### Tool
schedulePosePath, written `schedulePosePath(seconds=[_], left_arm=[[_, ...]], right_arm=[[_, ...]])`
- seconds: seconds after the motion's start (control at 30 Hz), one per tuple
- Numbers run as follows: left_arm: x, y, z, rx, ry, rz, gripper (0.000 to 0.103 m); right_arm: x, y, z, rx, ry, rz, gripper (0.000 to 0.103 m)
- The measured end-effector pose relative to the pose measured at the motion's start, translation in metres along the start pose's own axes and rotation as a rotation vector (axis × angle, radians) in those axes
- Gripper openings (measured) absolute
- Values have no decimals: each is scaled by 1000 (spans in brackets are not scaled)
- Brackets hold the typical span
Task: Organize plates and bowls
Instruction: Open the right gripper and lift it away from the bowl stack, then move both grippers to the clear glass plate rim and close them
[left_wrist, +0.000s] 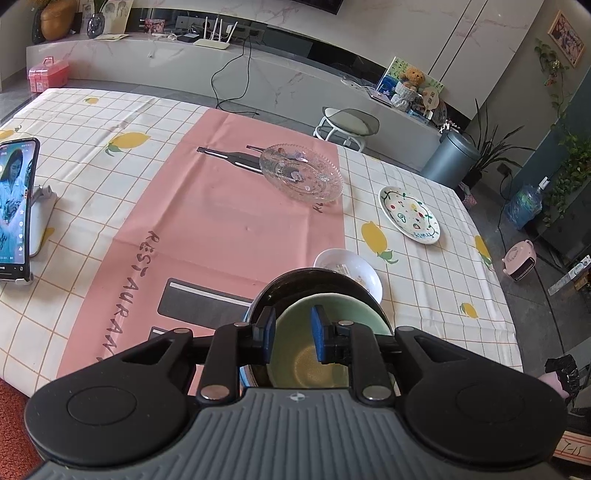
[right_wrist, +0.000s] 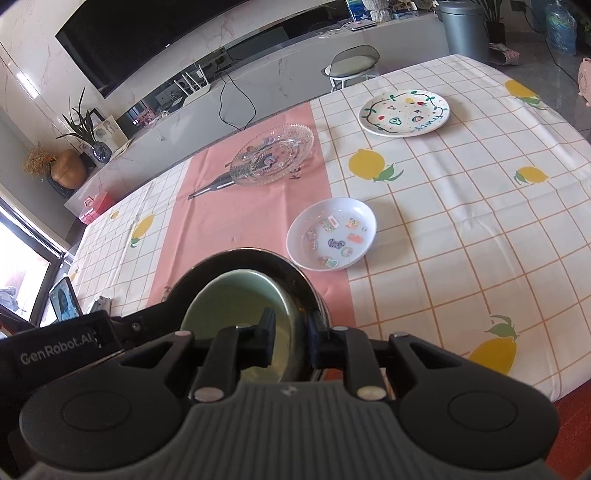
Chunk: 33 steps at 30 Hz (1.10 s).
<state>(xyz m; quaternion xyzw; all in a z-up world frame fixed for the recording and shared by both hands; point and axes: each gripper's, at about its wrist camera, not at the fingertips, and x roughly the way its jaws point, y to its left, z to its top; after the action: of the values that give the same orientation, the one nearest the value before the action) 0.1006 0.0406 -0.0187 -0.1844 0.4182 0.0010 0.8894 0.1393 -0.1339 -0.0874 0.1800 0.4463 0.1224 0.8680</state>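
Observation:
A green bowl (left_wrist: 332, 325) sits nested inside a black bowl (left_wrist: 314, 277) near the table's front edge. My left gripper (left_wrist: 293, 334) is over them with its jaws apart around the green bowl's left rim, one pad outside and one inside. My right gripper (right_wrist: 293, 332) has its jaws set around the right rims of the green bowl (right_wrist: 236, 299) and black bowl (right_wrist: 236, 258). A white bowl with stickers (right_wrist: 332, 232) lies just beyond. A clear glass plate (right_wrist: 275, 155) and a white painted plate (right_wrist: 404, 112) lie farther back.
A phone on a stand (left_wrist: 14, 206) is at the table's left. A pink mat (left_wrist: 221, 221) covers the middle of the checked tablecloth (left_wrist: 424, 295). A stool (left_wrist: 347, 125) and a grey bin (left_wrist: 450, 155) stand beyond the far edge.

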Motion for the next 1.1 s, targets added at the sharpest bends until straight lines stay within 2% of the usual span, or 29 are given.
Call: schedulePosePath(seconds=[0.07, 0.17, 0.23, 0.3, 0.43, 0.53, 0.6, 0.7, 0.87, 1.1], left_arm=[[-1, 1, 1, -9, 2, -9, 25], [-1, 2, 1, -11, 6, -16, 27], [-1, 3, 1, -16, 8, -16, 28], [-1, 4, 1, -25, 12, -18, 29], [-1, 8, 2, -39, 10, -24, 29], [1, 14, 6, -52, 9, -24, 31], [3, 21, 10, -72, 7, -15, 31], [9, 31, 18, -92, 4, -1, 34], [28, 45, 34, -122, 39, 13, 36], [48, 55, 54, -142, 30, -20, 36]], right_arm=[[-5, 2, 1, -2, -14, 4, 24], [-13, 5, 3, -8, -53, 10, 34], [-19, 5, 5, -6, -76, 27, 35], [-24, 6, 7, -4, -92, 38, 41], [-27, 5, 10, 5, -101, 35, 45], [-24, -1, 14, 29, -98, 26, 48], [-23, -7, 18, 49, -103, 10, 56], [-21, -20, 26, 85, -118, -26, 61], [-10, -36, 43, 132, -104, -53, 62], [11, -39, 70, 92, -100, -84, 62]])
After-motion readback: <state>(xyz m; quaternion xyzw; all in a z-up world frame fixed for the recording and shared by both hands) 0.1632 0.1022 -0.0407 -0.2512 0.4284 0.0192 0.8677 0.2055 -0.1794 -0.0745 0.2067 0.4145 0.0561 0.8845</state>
